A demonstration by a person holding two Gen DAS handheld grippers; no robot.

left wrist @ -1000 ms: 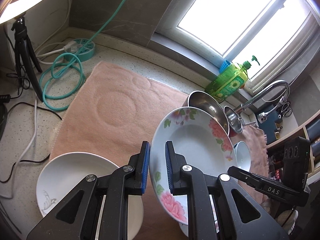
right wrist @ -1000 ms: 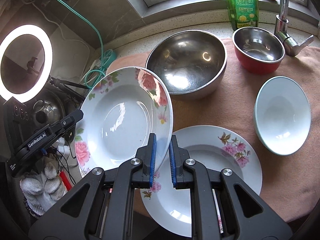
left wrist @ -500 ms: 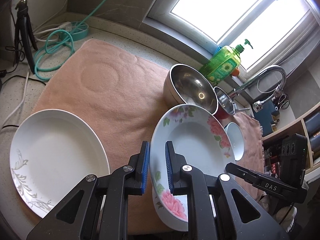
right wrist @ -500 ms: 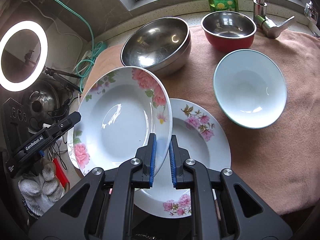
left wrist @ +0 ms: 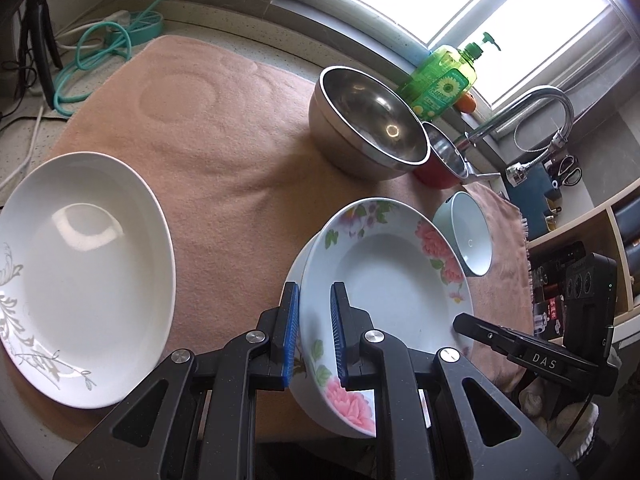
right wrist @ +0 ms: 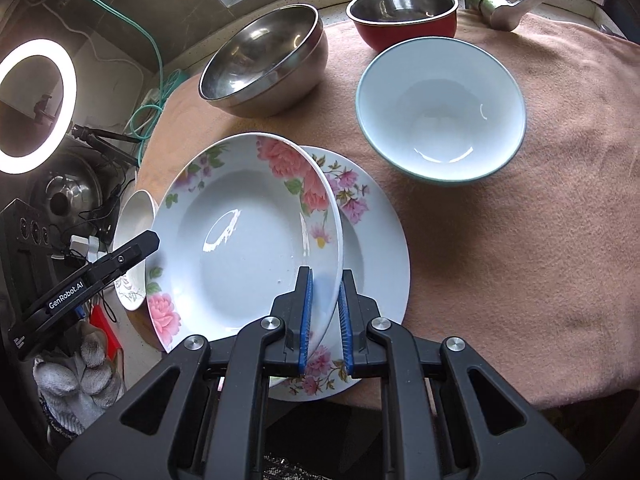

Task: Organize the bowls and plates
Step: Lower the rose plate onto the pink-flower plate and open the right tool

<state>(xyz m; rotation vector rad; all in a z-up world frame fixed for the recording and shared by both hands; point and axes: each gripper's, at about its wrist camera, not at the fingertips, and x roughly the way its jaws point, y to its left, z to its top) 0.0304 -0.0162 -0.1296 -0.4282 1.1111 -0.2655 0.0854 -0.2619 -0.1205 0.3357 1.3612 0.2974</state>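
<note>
Pink-flowered round plate (right wrist: 248,240), shiny and smooth, tilts up over another flowered plate (right wrist: 372,240); both grippers (left wrist: 313,336) (right wrist: 323,316) have jaws pinched on its rim.

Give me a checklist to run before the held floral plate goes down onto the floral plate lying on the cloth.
1. Left gripper clamped on the held floral plate rim: ok.
2. Right gripper clamped on the opposite rim: ok.
3. Held plate above the lower floral plate: ok, overlapping it.
4. Held plate centred on it: not ok, offset toward the white plate.
5. Held plate level: not ok, tilted.
6. Pale bowl apart from the stack: ok.
</note>
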